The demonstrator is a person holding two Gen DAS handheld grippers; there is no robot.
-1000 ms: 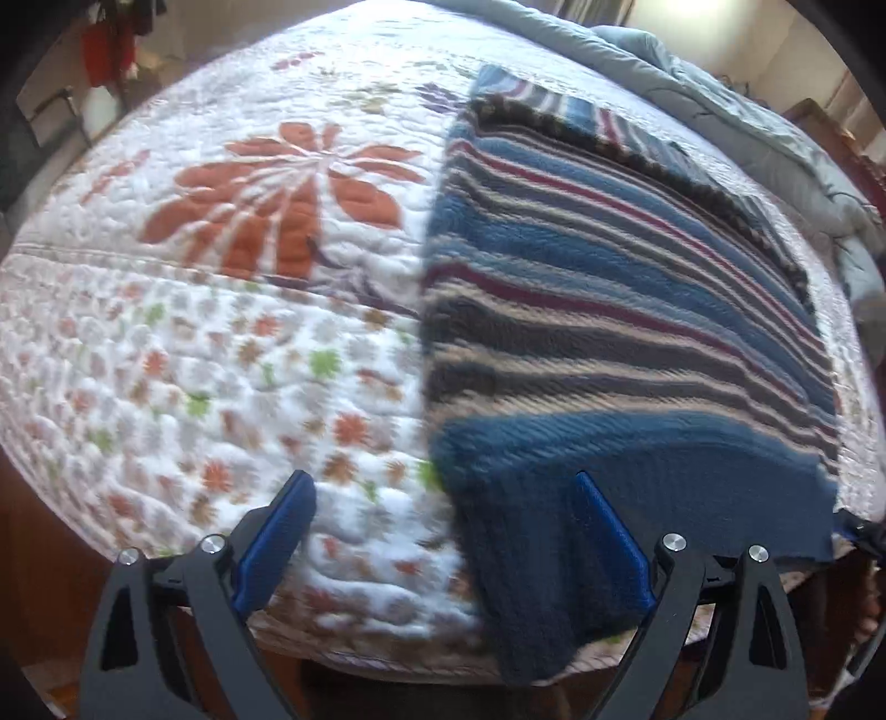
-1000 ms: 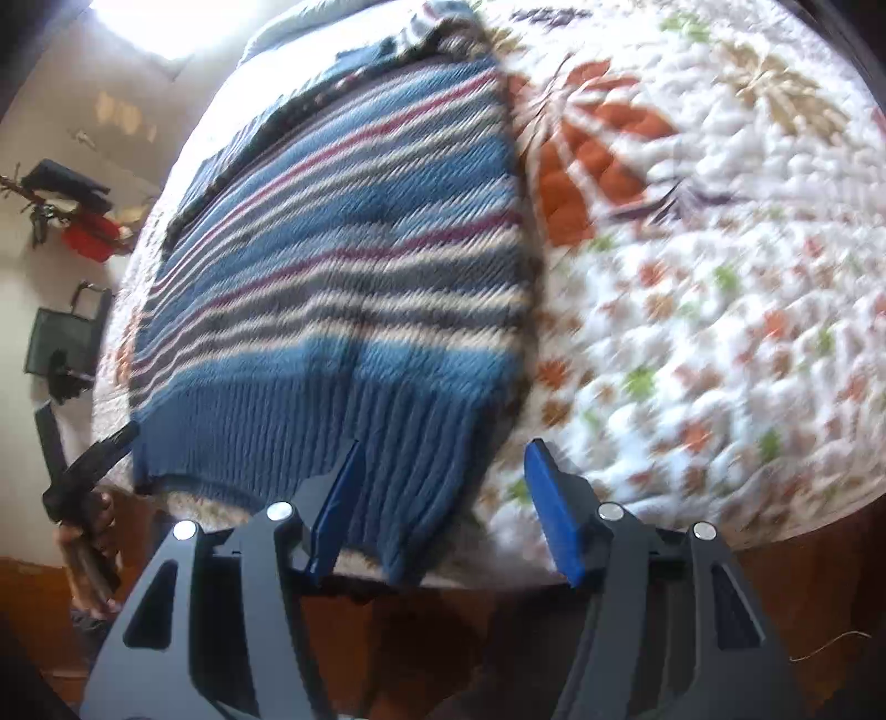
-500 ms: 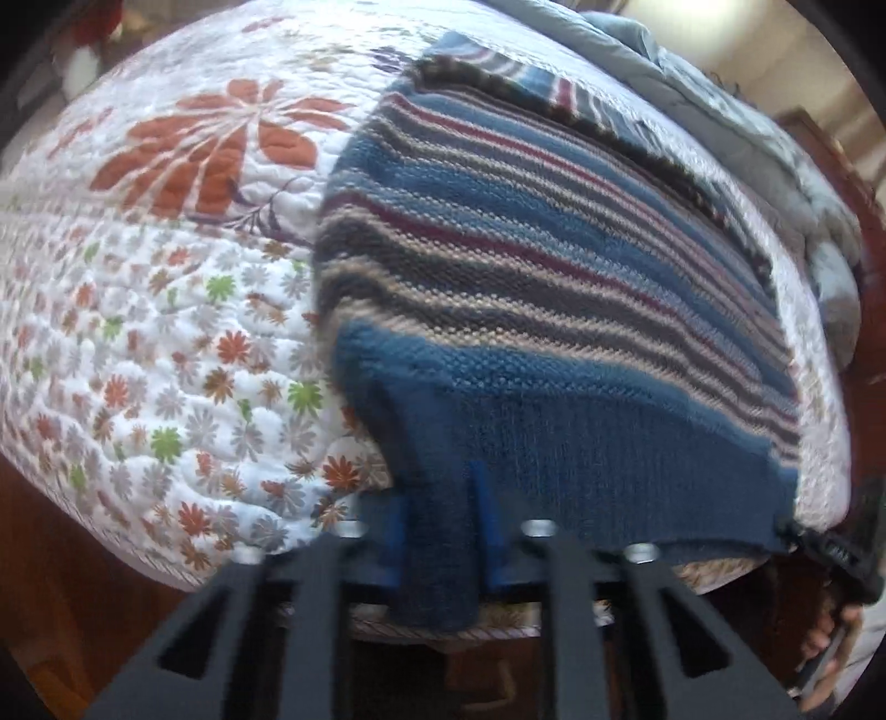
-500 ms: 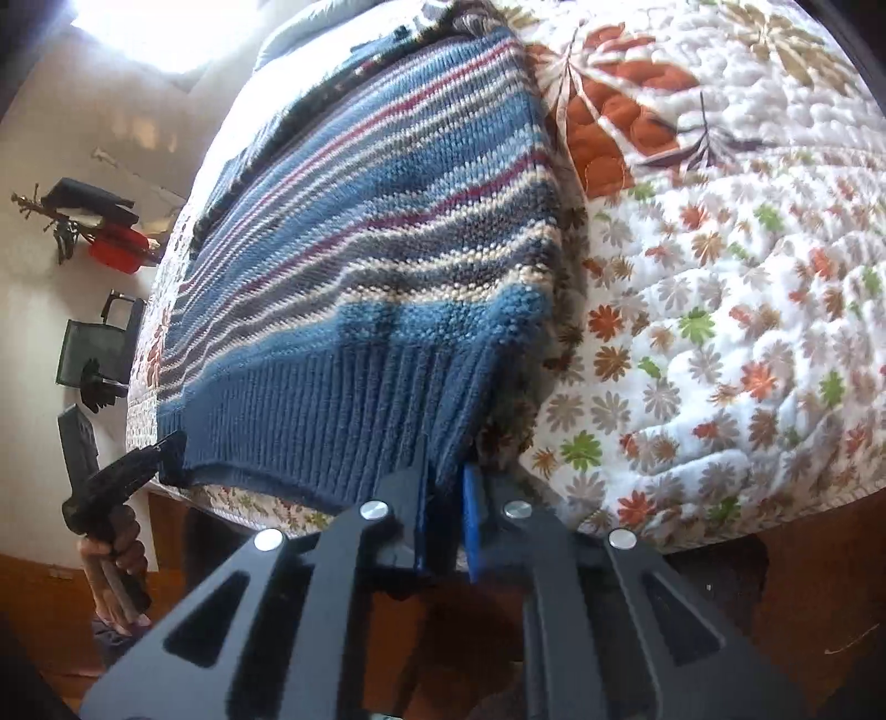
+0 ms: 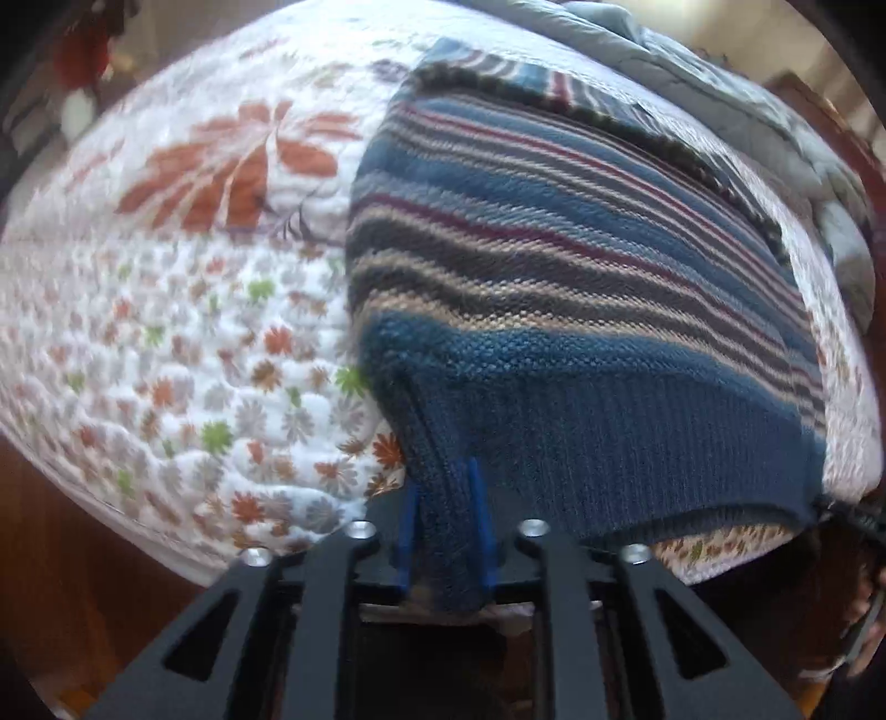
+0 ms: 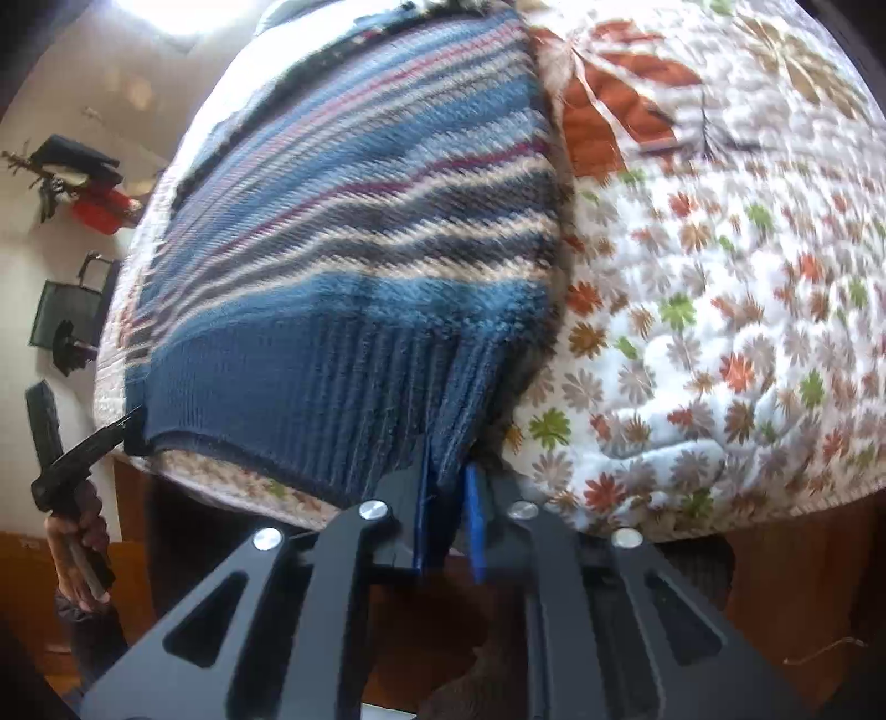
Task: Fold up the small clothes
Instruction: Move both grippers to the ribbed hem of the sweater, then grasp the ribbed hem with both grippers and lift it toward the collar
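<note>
Knitted striped sweater (image 5: 581, 310) lies flat on bed quilt (image 5: 183, 343), hem at near edge. Left tool (image 5: 443, 526), right tool (image 6: 448, 515) each clamped on hem corner. Risk: thick rib slips out during lift.

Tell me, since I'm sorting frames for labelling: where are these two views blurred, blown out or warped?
Left wrist view: the white floral quilt is motion-smeared at left, the blue striped knit sweater sharper; fisheye bulges the bed. Right wrist view: overexposed window glare at top left, quilt blurred toward the right edge, sweater hem ribs crisp.
</note>
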